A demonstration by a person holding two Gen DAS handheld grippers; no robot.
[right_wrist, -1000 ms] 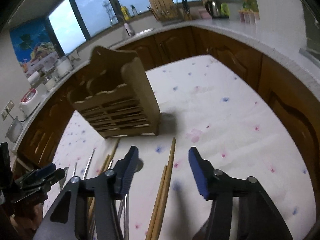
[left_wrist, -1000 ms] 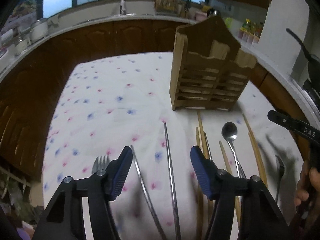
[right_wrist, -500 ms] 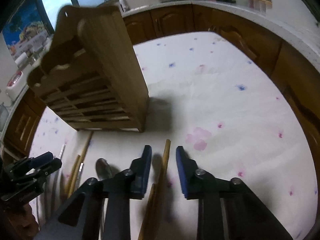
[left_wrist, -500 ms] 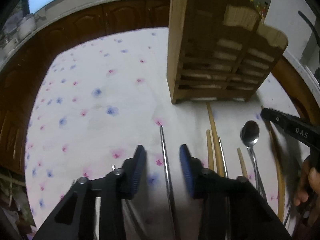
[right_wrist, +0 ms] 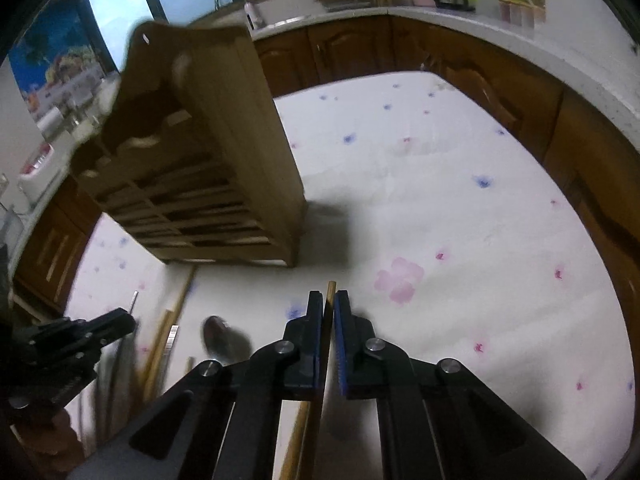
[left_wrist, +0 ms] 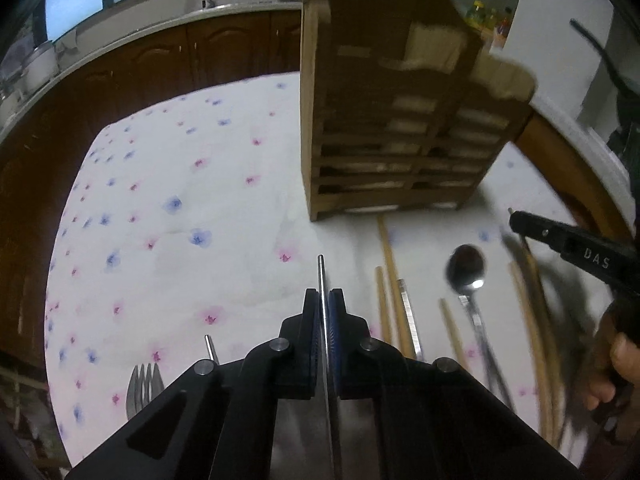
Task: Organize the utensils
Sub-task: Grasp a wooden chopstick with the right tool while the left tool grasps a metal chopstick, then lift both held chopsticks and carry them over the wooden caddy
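Observation:
My left gripper (left_wrist: 325, 295) is shut on a thin steel chopstick (left_wrist: 320, 270), pads pressing its shaft, tip poking out ahead. A wooden chopstick (right_wrist: 330, 287) is pinched the same way in my right gripper (right_wrist: 329, 297); a second wooden one (right_wrist: 297, 436) lies just left of it. Both sticks rest on the flowered cloth (left_wrist: 180, 200). The slatted wooden utensil holder (left_wrist: 400, 128) (right_wrist: 208, 168) stands just beyond. Between the grippers lie a spoon (left_wrist: 466, 270) (right_wrist: 218, 334) and several wooden chopsticks (left_wrist: 390, 264). A fork (left_wrist: 144, 386) and another steel chopstick (left_wrist: 210, 349) lie left.
The right gripper (left_wrist: 560, 240) and a hand show at the left wrist view's right edge. The left gripper (right_wrist: 80, 336) shows at the right wrist view's lower left. Dark wood cabinets (right_wrist: 500, 92) and a kitchen counter (right_wrist: 360, 10) ring the table.
Both grippers dropped toward the cloth and moved nearer the holder. Their jaws went from wide open to shut, the left on the steel chopstick, the right on the wooden one.

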